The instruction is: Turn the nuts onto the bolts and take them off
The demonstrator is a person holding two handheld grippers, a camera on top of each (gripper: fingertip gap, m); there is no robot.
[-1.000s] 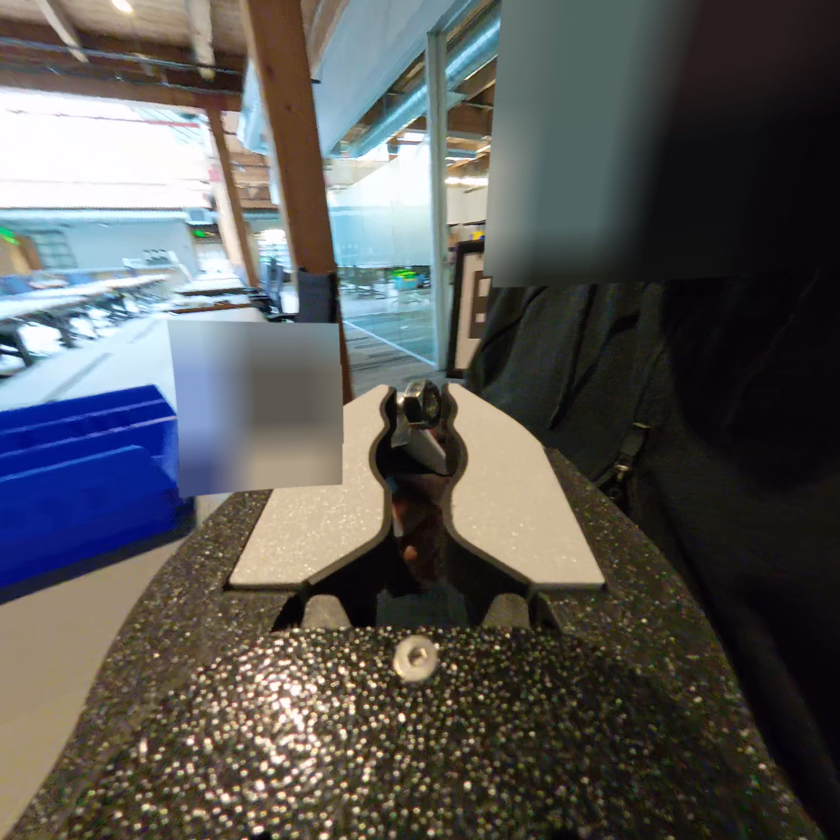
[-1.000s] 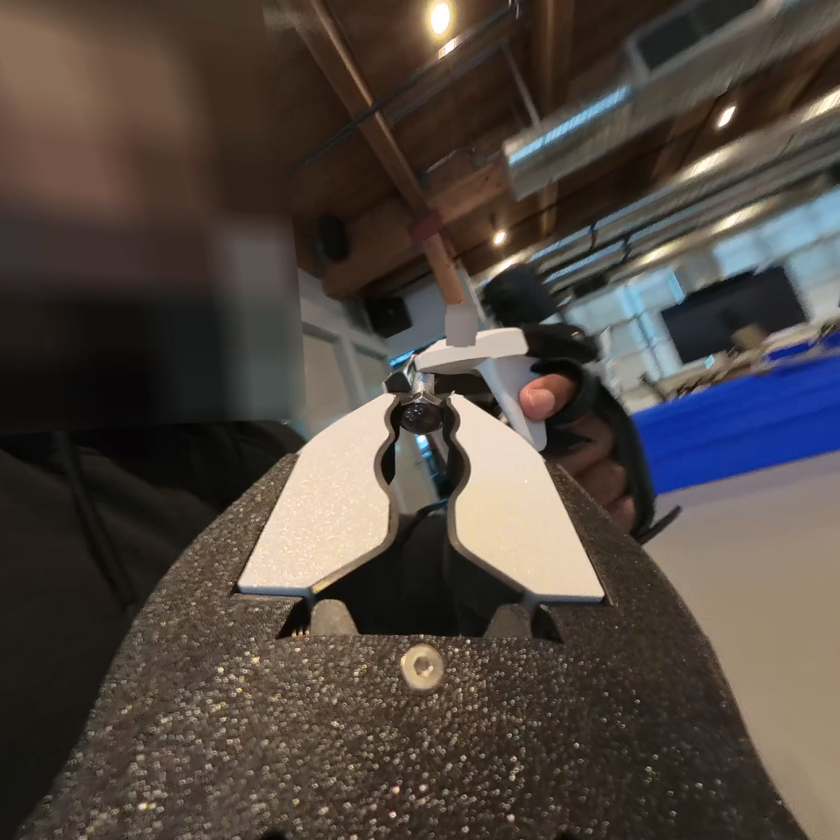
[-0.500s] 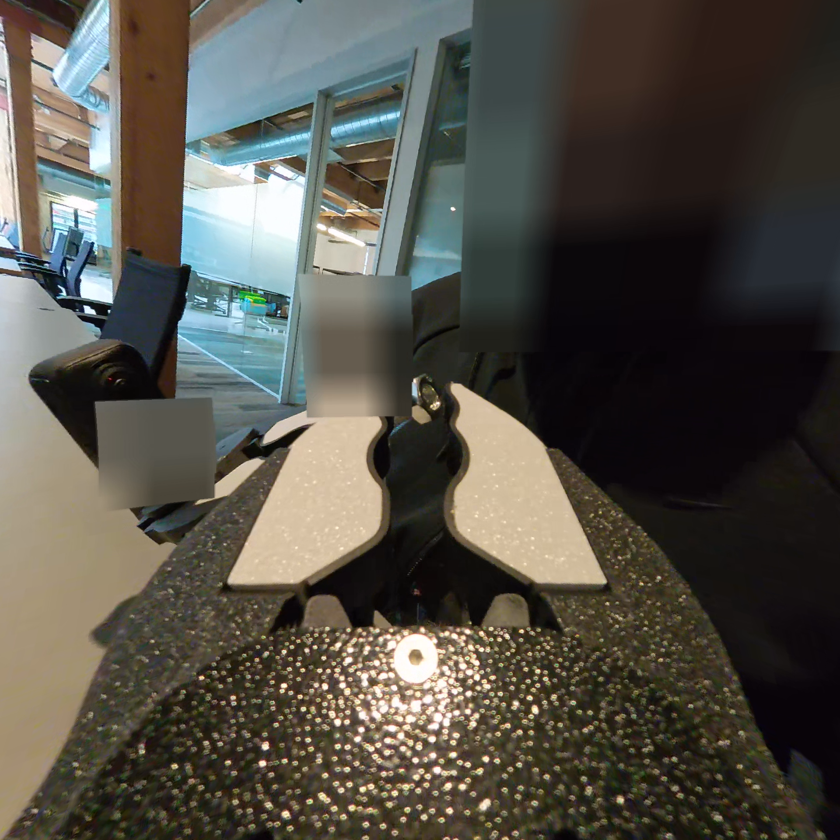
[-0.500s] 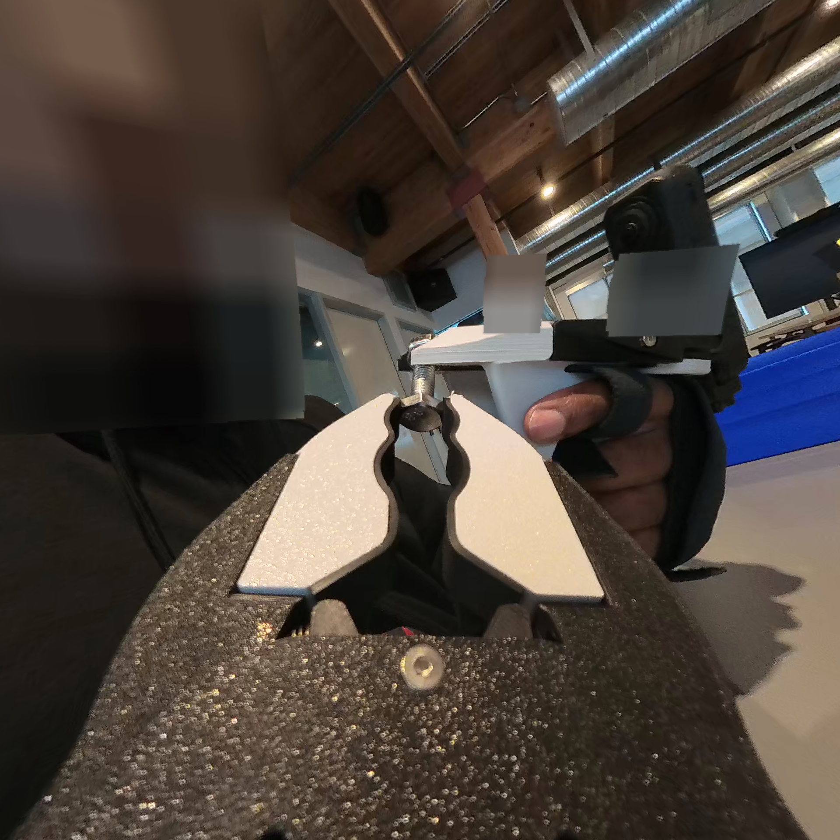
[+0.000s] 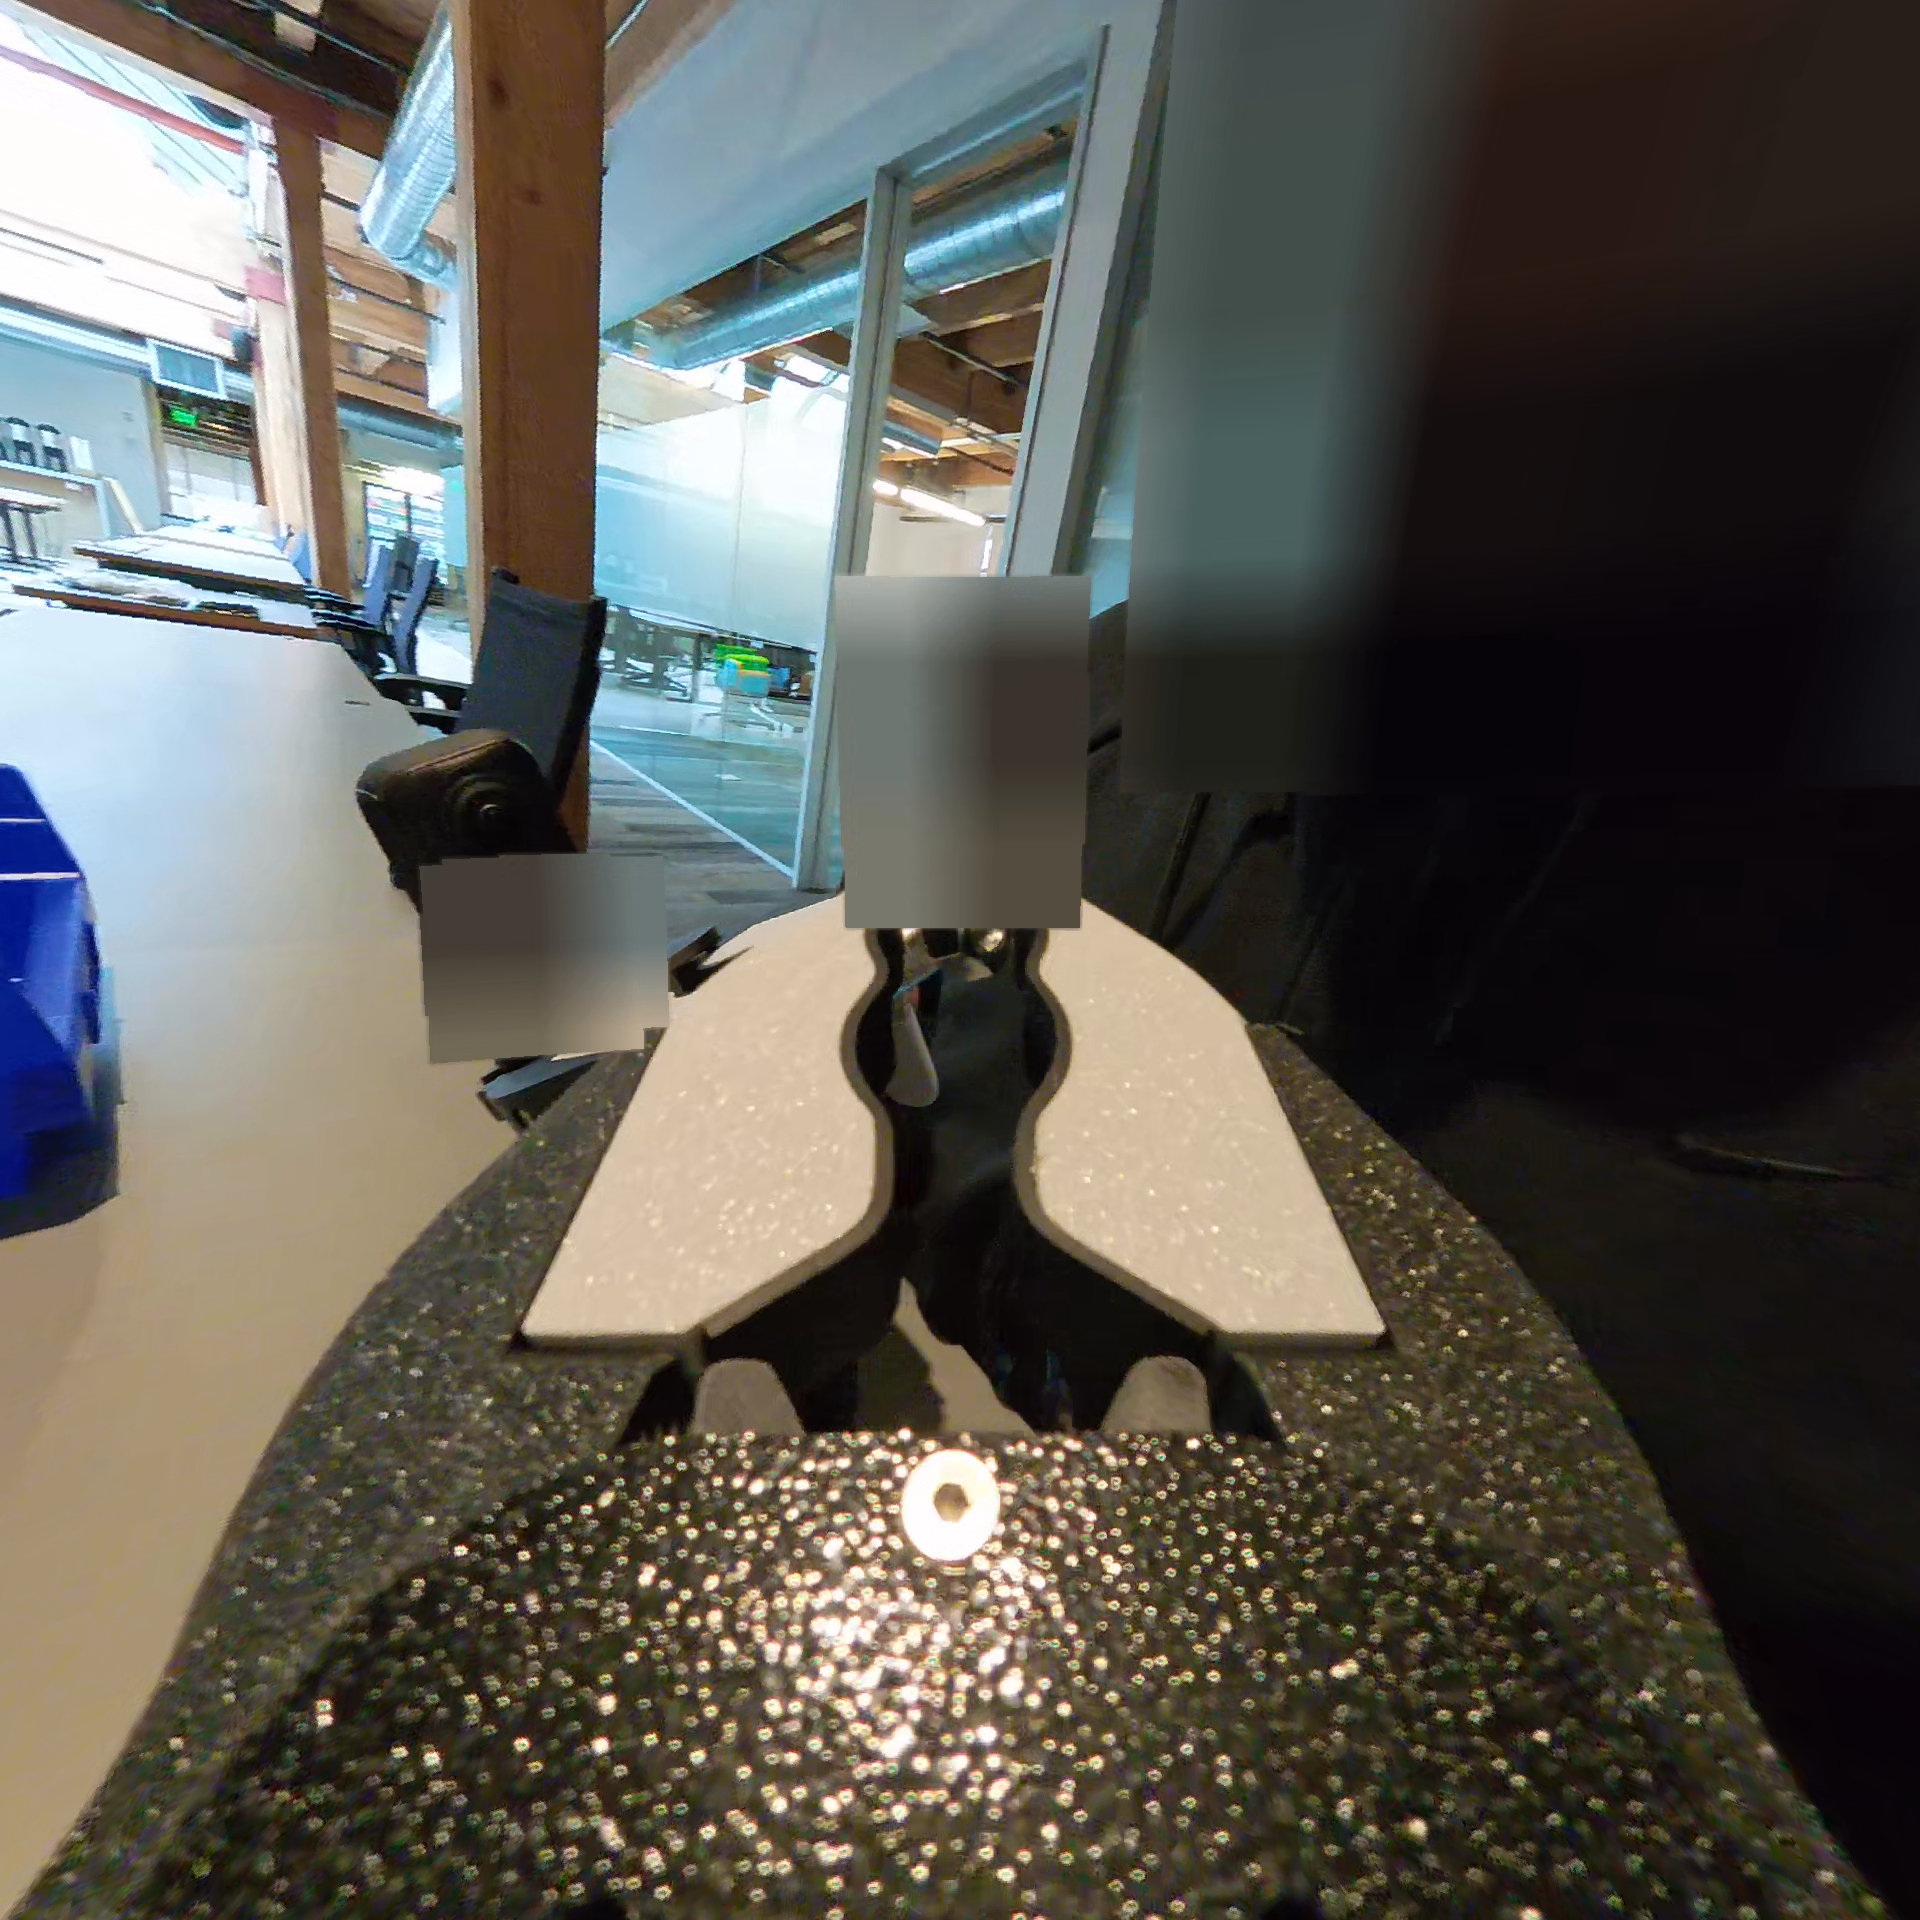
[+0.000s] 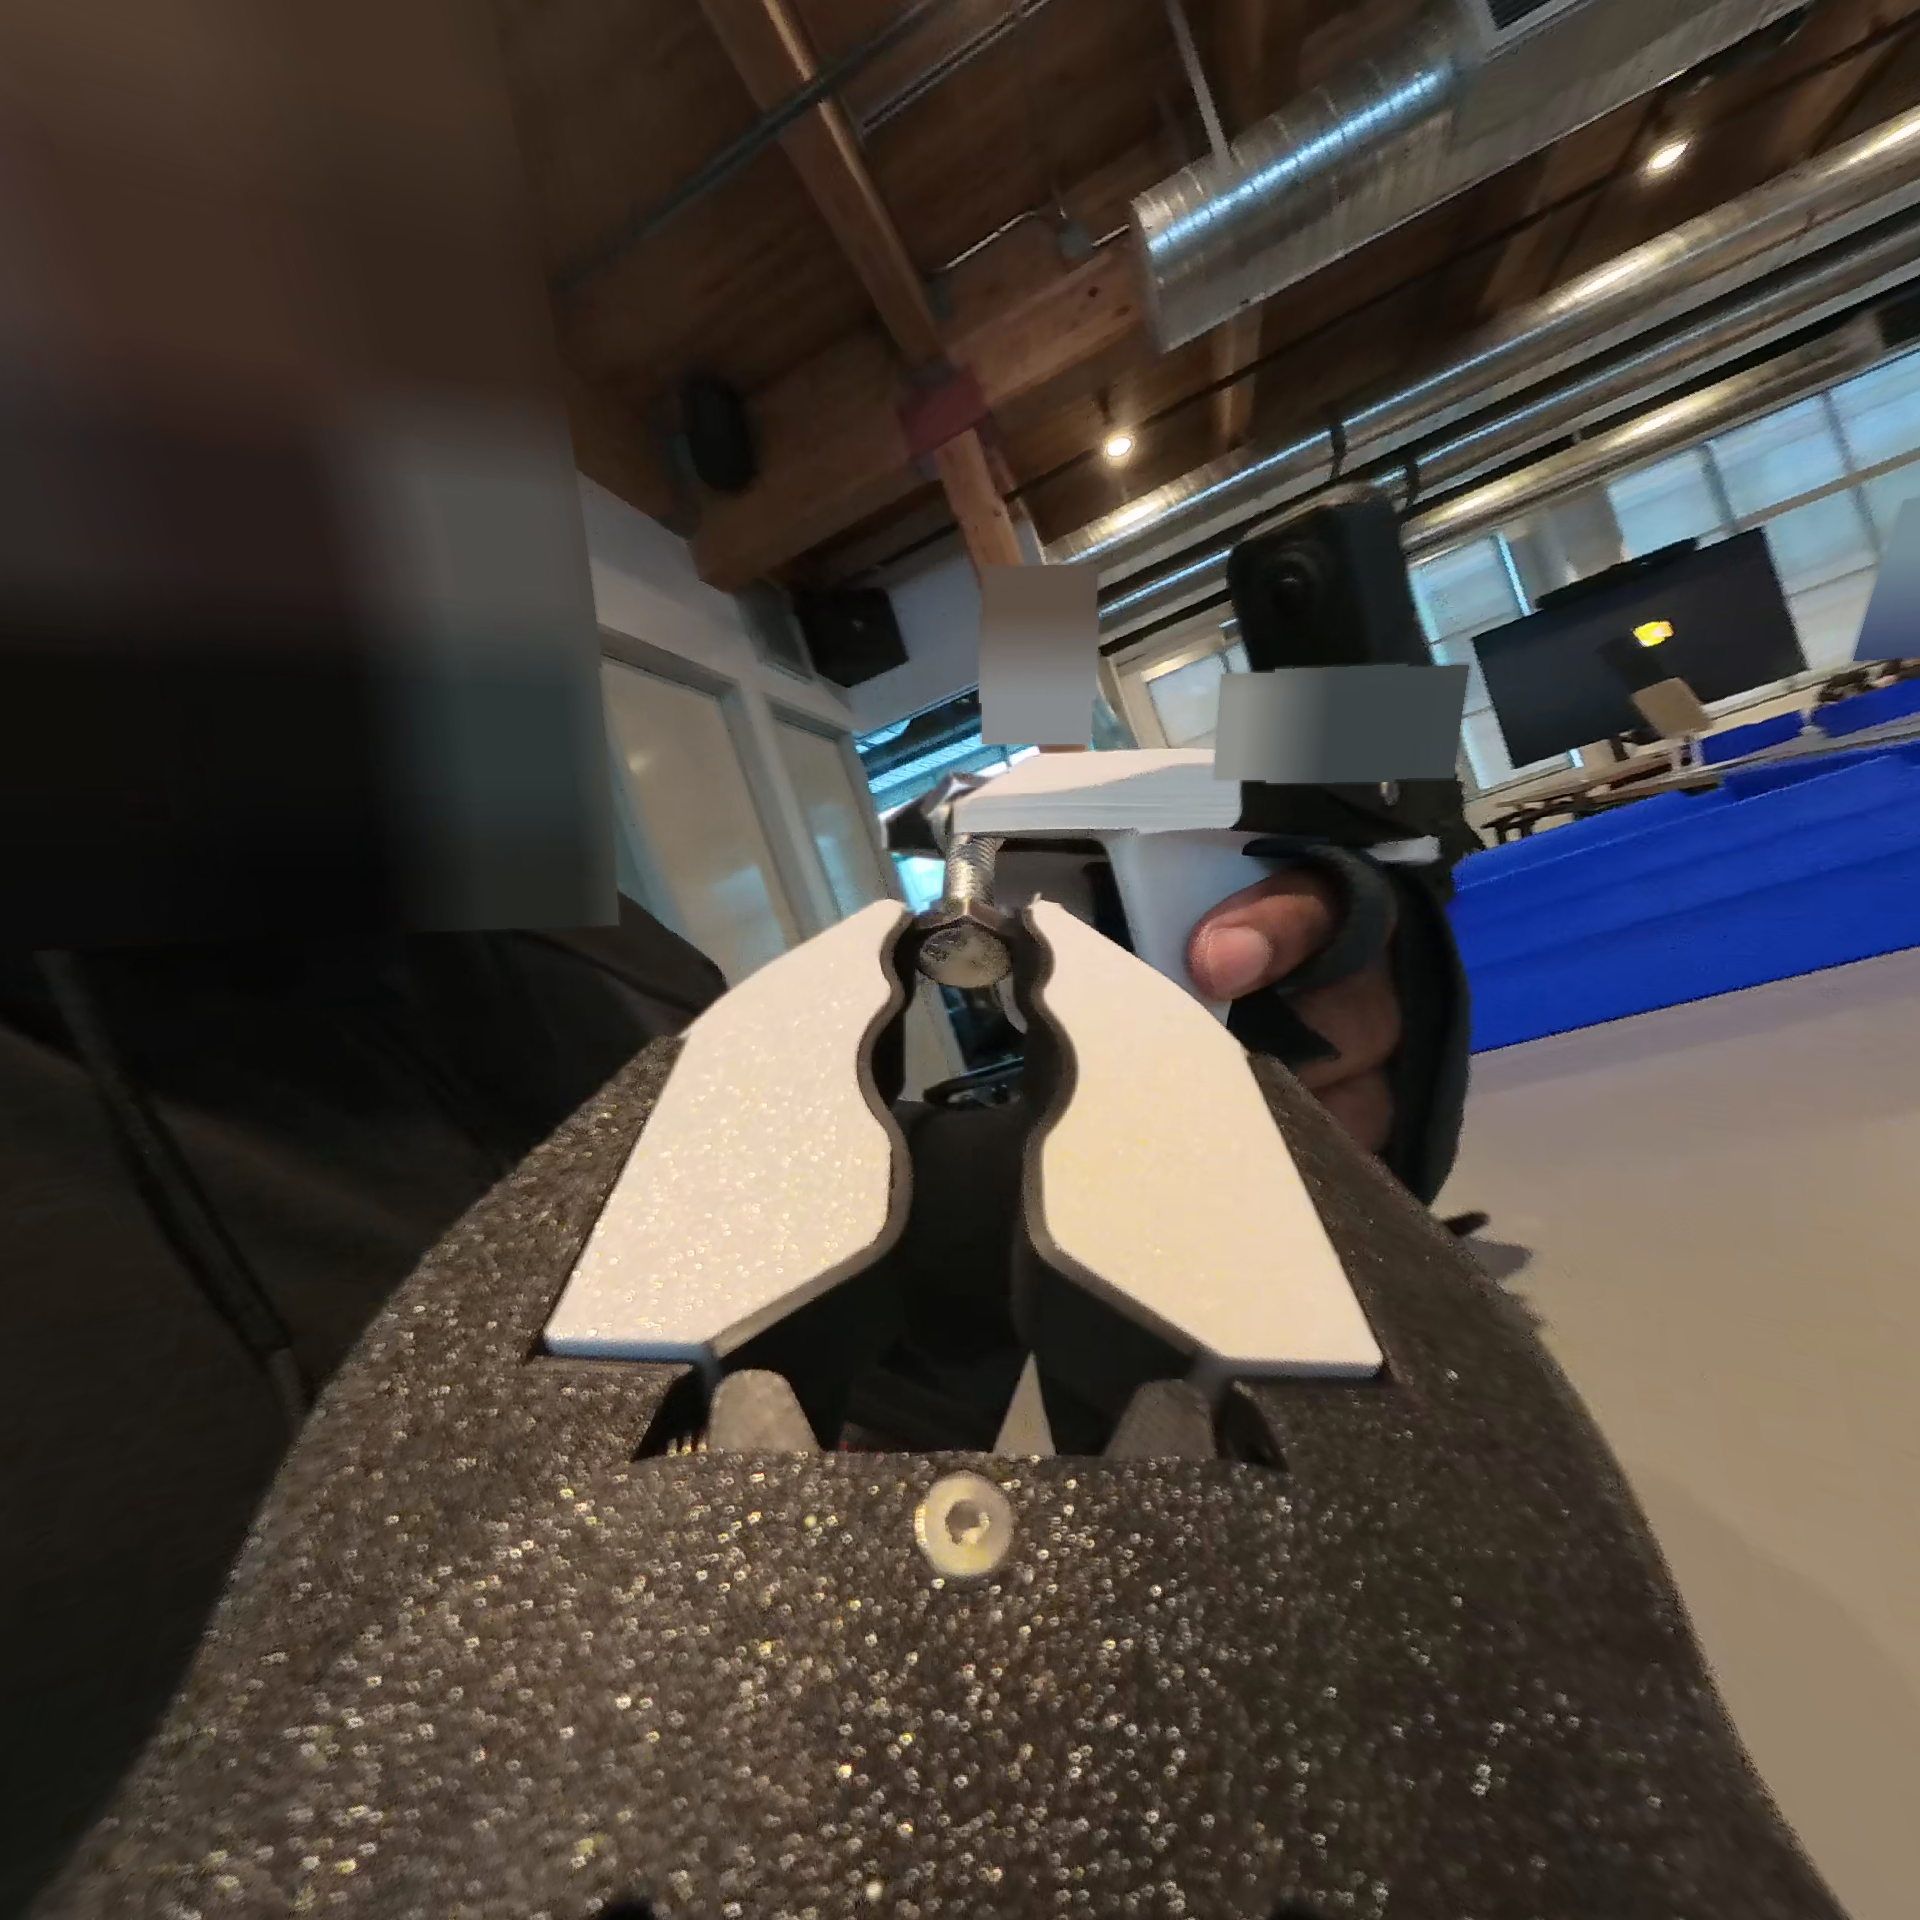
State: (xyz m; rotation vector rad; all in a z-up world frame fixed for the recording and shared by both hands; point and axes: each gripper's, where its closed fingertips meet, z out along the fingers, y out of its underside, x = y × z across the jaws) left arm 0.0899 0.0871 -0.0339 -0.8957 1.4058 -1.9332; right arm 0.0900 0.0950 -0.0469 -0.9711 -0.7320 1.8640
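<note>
The bolt (image 6: 961, 914) is sitting between the tips of the right tongs (image 6: 964, 951), its head toward the camera, shank rising to the left tongs (image 6: 940, 821) just beyond. The table (image 6: 1704, 1195) is lying right of them, the bins (image 6: 1662, 894) behind it.

Each hand-held gripper is seen as a black, glitter-speckled body with a silver hex-socket screw (image 5: 950, 1503) set in the middle near the lens. Two white fingers (image 5: 748, 1132) with wavy, black-edged inner sides are carried on the left hand-held gripper (image 5: 956, 940); the same are found on the right hand-held gripper (image 6: 964, 914). In the right wrist view, a white handle (image 6: 1164, 894) and a black camera (image 6: 1320, 597) are shown farther off, gripped by a hand (image 6: 1340, 997) in a black fingerless glove. A black garment (image 5: 1558, 1039) is worn.
</note>
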